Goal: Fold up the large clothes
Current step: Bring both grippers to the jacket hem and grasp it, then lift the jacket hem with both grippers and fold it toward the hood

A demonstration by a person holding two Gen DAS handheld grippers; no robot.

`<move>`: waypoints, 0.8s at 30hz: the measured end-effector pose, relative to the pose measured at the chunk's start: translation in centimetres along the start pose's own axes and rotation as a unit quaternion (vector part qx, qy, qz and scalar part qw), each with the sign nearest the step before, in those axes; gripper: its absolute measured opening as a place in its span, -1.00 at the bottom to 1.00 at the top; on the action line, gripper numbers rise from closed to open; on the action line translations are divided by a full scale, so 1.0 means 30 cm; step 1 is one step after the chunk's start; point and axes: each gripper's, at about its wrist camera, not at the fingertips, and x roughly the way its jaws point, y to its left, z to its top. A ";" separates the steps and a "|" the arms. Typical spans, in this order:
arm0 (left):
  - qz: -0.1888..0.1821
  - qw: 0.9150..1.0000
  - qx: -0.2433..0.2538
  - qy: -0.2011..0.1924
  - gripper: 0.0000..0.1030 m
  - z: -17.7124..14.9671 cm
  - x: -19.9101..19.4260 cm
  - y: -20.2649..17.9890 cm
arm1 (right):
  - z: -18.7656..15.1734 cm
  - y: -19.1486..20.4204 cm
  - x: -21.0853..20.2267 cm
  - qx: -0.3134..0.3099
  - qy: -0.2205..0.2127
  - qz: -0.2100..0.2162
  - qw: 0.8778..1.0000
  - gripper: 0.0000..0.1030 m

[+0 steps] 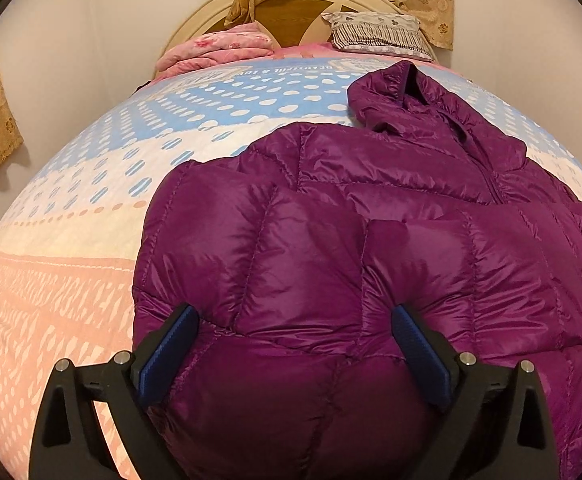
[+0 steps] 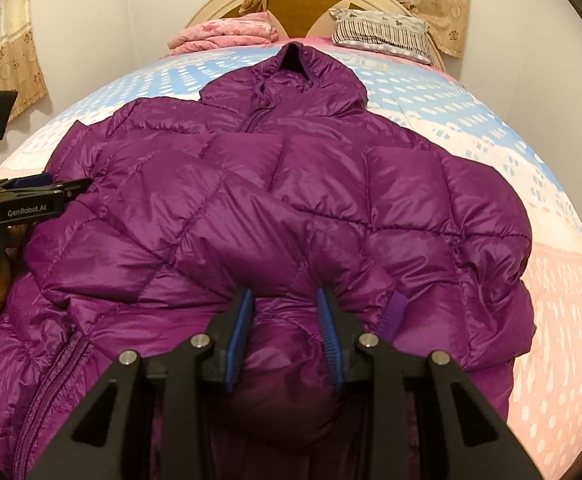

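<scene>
A purple quilted hooded puffer jacket [image 1: 371, 216] lies front-up on the bed, also in the right wrist view [image 2: 275, 184], hood [image 2: 295, 76] toward the headboard, both sleeves folded across its chest. My left gripper [image 1: 295, 320] is open wide, its blue pads pressed on the jacket's left side. It shows from the side in the right wrist view [image 2: 51, 184]. My right gripper [image 2: 285, 296] is partly closed, with a bulge of jacket fabric between its blue pads near the hem.
The bed sheet [image 1: 71, 208] is blue, white and pink with dots. A folded pink blanket [image 1: 219, 50] and a striped pillow [image 1: 379, 34] lie by the round headboard [image 2: 319, 0]. Floral curtains hang on the walls.
</scene>
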 end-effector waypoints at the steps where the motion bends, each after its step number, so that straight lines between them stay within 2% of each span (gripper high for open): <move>1: 0.001 1.000 0.000 0.000 0.92 0.000 0.002 0.000 | 0.000 -0.001 0.000 0.001 0.000 0.001 1.000 -0.31; 12: 0.006 1.000 -0.001 0.004 0.98 0.001 0.015 -0.005 | -0.001 -0.006 0.001 0.005 -0.001 0.006 1.000 -0.31; 17: 0.001 1.000 0.012 0.023 0.98 0.013 -0.001 -0.003 | 0.005 -0.017 -0.005 0.011 0.005 0.022 1.000 -0.24; 18: 0.001 0.999 0.022 0.034 0.98 0.024 -0.027 -0.001 | 0.013 -0.025 -0.012 0.010 0.012 0.042 0.999 -0.18; 19: 0.002 0.999 0.028 0.036 0.97 0.037 -0.052 0.003 | 0.020 -0.028 -0.020 0.005 0.019 0.056 0.998 0.02; 20: -0.001 0.999 0.032 0.030 0.97 0.055 -0.091 0.008 | 0.039 -0.039 -0.043 0.000 0.028 0.079 0.996 0.19; 21: -0.020 0.999 0.035 0.015 0.97 0.085 -0.144 0.015 | 0.058 -0.055 -0.073 0.001 0.025 0.094 0.995 0.25; 23: -0.048 0.998 0.049 -0.004 0.97 0.140 -0.194 0.018 | 0.099 -0.085 -0.122 -0.004 0.010 0.096 0.995 0.56; 24: -0.050 0.997 0.058 -0.011 0.97 0.175 -0.202 0.015 | 0.126 -0.100 -0.140 -0.011 0.002 0.090 0.996 0.60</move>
